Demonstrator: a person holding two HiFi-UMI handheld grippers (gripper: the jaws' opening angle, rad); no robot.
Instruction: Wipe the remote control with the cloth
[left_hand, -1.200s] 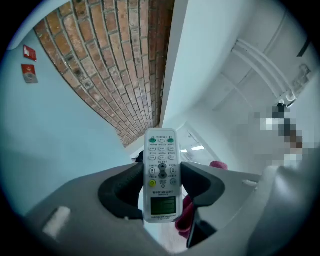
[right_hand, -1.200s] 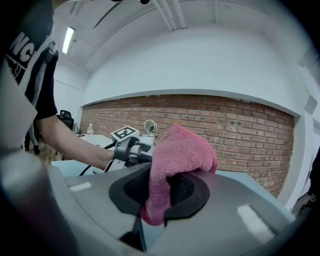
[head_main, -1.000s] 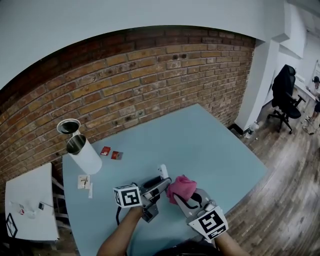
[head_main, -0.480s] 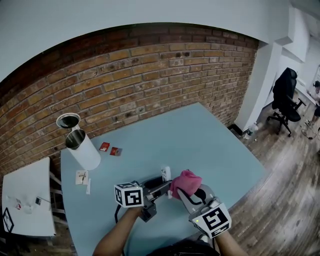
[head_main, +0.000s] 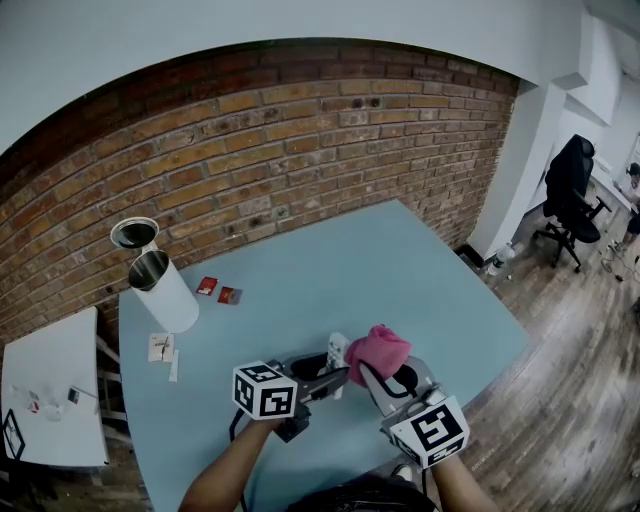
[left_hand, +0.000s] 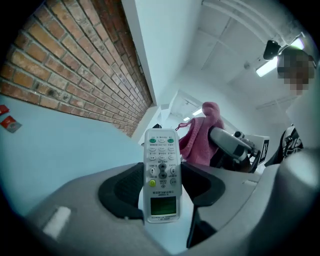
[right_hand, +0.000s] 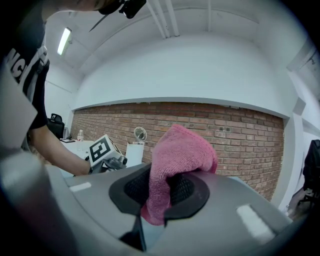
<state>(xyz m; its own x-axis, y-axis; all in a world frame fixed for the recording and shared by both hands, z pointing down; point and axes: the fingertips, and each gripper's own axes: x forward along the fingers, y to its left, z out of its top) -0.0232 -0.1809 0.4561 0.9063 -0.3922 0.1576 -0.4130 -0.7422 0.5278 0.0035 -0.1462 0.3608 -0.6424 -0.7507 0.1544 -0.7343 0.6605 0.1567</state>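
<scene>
A white remote control (left_hand: 161, 170) with grey buttons and a small green screen stands between the jaws of my left gripper (left_hand: 161, 186), which is shut on it, buttons toward the camera. In the head view the remote (head_main: 338, 351) pokes out of the left gripper (head_main: 325, 372) above the blue table (head_main: 330, 270). My right gripper (right_hand: 165, 187) is shut on a pink cloth (right_hand: 175, 160) that bunches up above its jaws. The cloth (head_main: 377, 350) sits just right of the remote's tip, touching or nearly so. The right gripper (head_main: 385, 375) is held beside the left one.
A white cylinder with a metal cup (head_main: 160, 290) stands at the table's back left, with two red packets (head_main: 218, 291) and a white slip (head_main: 160, 348) near it. A white side table (head_main: 50, 400) lies left. A black office chair (head_main: 572, 180) stands far right on wooden floor.
Both grippers have risen a little and drawn closer, and the cloth has moved up against the remote's tip. The left gripper has rolled, turning the remote.
</scene>
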